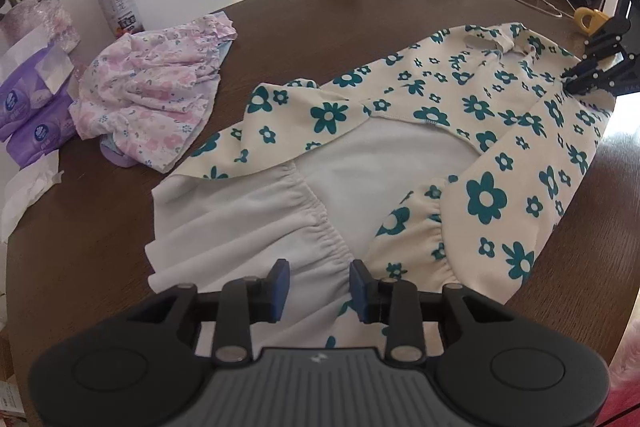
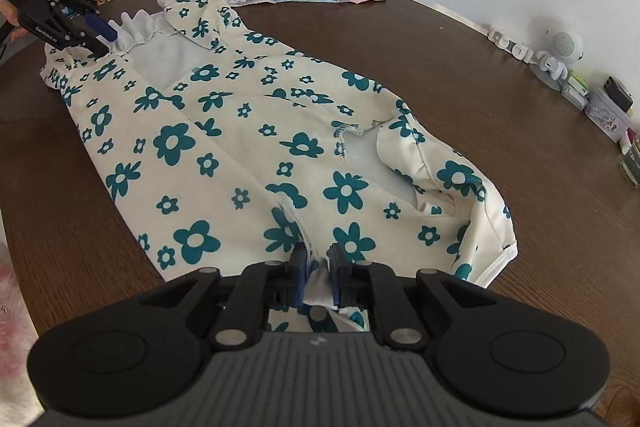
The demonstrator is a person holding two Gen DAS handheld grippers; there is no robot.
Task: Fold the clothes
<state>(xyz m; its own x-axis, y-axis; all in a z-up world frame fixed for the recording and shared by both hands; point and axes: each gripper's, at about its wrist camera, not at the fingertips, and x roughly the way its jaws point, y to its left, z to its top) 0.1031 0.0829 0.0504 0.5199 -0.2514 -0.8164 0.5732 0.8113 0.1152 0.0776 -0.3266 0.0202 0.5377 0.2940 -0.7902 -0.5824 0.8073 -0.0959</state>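
While the right gripper pinches the floral dress at six o'clock, the left gripper straddles its gathered hem, jaws apart, seemingly ready to fold.

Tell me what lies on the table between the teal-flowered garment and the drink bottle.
In the left wrist view, a crumpled pink floral garment lies between the teal-flowered garment and the drink bottle, with bare table around it.
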